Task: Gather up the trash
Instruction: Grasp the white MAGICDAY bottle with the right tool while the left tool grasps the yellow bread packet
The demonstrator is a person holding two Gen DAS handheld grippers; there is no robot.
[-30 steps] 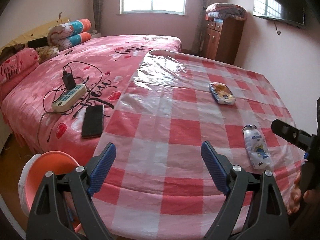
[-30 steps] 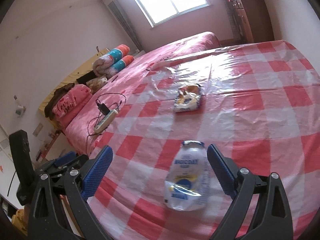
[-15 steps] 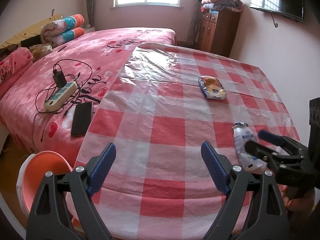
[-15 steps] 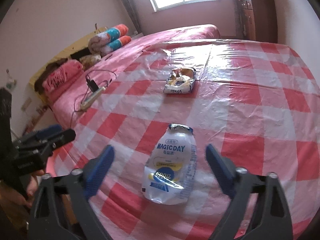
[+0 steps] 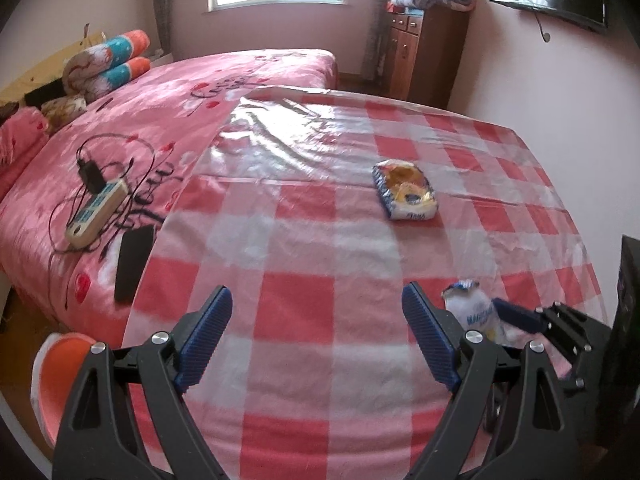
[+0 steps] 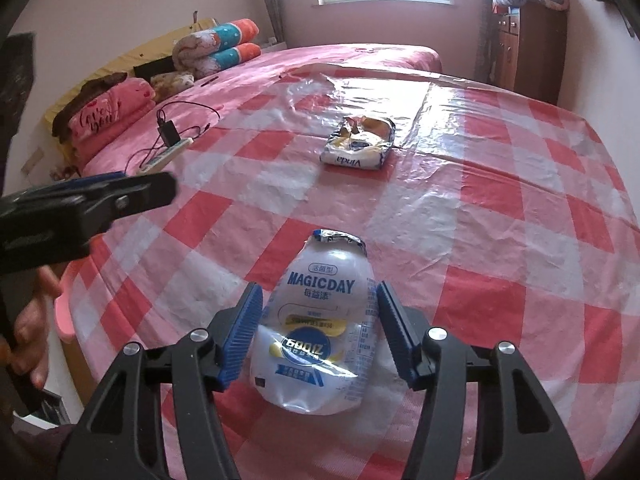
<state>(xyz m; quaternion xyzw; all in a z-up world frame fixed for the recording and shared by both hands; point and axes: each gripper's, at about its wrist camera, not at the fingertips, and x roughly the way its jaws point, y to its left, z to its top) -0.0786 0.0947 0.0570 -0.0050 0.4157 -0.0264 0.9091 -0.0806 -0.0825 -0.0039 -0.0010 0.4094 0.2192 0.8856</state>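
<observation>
Left to right: the orange bin sits off the table edge at 8 o'clock in the left view. The left gripper is spread wide, holding nothing, above bare tablecloth. The right gripper is open around the flattened bottle, which lies at 6 o'clock in the right view; whether the pads touch it cannot be told. The tissue packet lies well apart at 12 o'clock.

Risks: the crushed bottle is thin and slick, so it may fold or squirt out when the gripper closes. The pads may also pinch the loose plastic cloth and drag it.

Clearance: open cloth surrounds the bottle. The near edge lies just behind it. The left gripper is near at 9 o'clock.
</observation>
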